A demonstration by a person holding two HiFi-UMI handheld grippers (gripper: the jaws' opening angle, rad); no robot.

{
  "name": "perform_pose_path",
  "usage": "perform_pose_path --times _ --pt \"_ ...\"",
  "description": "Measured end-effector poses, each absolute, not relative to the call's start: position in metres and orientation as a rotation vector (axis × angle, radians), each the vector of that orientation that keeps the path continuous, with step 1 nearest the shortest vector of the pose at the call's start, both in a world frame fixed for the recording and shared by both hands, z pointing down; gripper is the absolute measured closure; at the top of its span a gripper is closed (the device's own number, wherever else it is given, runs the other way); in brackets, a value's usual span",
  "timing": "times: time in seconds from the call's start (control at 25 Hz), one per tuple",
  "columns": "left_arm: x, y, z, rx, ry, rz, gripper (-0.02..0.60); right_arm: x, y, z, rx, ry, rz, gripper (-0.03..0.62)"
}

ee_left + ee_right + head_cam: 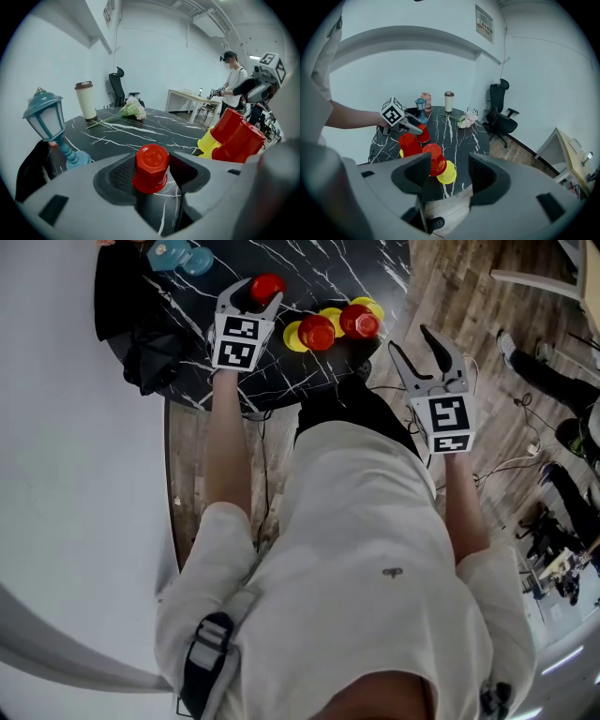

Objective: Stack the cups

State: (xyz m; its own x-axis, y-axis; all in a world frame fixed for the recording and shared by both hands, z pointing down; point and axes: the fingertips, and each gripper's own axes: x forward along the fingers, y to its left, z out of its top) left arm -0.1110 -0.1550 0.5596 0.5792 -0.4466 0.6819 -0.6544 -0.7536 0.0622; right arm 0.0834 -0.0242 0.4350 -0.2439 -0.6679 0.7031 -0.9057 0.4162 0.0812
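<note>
My left gripper is shut on an upturned red cup that stands on the black marble table. In the left gripper view both pads touch the sides of this red cup. To its right are two more red cups, each sitting over a yellow cup. My right gripper hangs open beyond the table's near edge with nothing between its jaws. In the right gripper view the red cups and a yellow cup lie ahead of that gripper.
A blue lamp, a tall lidded cup and a bunch of flowers stand on the table's far part. Black cloth covers its left edge. A person stands in the background, near an office chair.
</note>
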Motion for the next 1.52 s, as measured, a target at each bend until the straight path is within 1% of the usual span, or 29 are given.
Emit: perform_pose_path --times 0.36,0.72,1.12,1.52 --pt "-0.118 -0.140 0.516 2.474 -0.999 0.871 0.353 0.083 -0.019 0.427 1.289 -2.073 0.423 0.342" --pt "-0.115 -0.124 0.472 2.478 -1.064 0.857 0.353 0.083 -0.010 0.421 1.257 -2.136 0.410 0.344" --pt "-0.094 -0.110 0.421 2.517 -1.059 0.828 0.353 0.086 0.000 0.412 1.256 -2.186 0.400 0.349" --pt "-0.066 -0.091 0.388 2.556 -0.990 0.831 0.353 0.095 0.011 0.405 1.279 -2.206 0.397 0.351"
